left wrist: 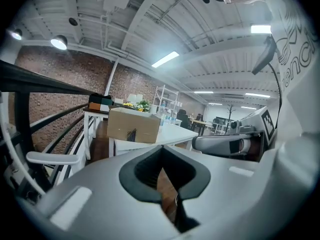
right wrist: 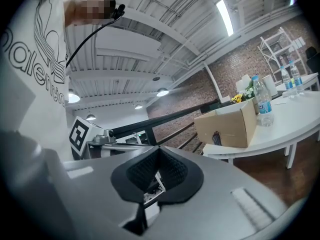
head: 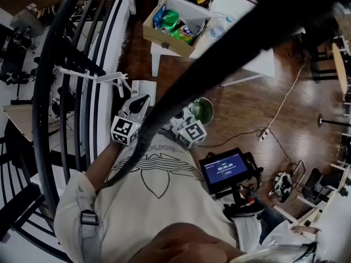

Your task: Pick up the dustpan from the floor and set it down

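Both grippers are held up in front of the person's chest, side by side and pointing about level. My left gripper [head: 141, 99] [left wrist: 162, 166] is shut with nothing between its pads. My right gripper [head: 181, 115] [right wrist: 157, 176] is also shut and holds nothing. Each shows in the other's view, the right gripper's body [left wrist: 232, 145] and the left gripper's marker cube [right wrist: 80, 132]. A white flat thing [head: 143, 90] lies on the wooden floor by the railing, just beyond the left gripper. I cannot tell whether it is the dustpan. Neither gripper touches it.
A black curved railing [head: 60, 92] runs along the left. Ahead stands a white table [head: 258, 59] bearing a cardboard box [head: 170, 34] of snack packs and a water bottle [head: 218, 30]. A green bin [head: 204, 109] stands by the right gripper. A cable and power strip [head: 263, 133] lie on the floor.
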{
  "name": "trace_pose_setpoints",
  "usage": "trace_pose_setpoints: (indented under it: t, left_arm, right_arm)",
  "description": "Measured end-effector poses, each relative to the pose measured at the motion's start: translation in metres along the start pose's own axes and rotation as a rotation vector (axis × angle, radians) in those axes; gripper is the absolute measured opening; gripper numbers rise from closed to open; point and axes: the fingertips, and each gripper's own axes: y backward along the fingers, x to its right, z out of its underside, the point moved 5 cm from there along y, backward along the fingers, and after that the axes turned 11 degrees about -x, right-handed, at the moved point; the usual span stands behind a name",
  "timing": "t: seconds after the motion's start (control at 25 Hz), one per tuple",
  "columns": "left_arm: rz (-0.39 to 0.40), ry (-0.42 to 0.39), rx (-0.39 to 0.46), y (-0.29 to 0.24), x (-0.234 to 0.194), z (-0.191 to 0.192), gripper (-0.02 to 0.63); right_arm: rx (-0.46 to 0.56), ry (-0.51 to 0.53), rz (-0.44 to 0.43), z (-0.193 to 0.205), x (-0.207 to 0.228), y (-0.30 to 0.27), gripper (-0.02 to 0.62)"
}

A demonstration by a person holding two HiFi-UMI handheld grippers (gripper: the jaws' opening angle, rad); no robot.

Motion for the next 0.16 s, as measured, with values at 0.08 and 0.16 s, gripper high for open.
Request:
trace_pose_setpoints:
  t: [0.08,0.16]
  left_arm:
    - [-0.002,0.0,-0.006,-0.0022,-0.0011,-0.0005,0.02]
    - [-0.003,-0.003,-0.014,-0.0039,-0.0012,0.0001,0.02]
  right_arm:
    - [-0.001,-0.002,-0.002,-0.0005,0.001,-0.0011,0.0]
    - [0.001,-0.002,-0.001,-0.0007,0.0011,-0.0011,0.0]
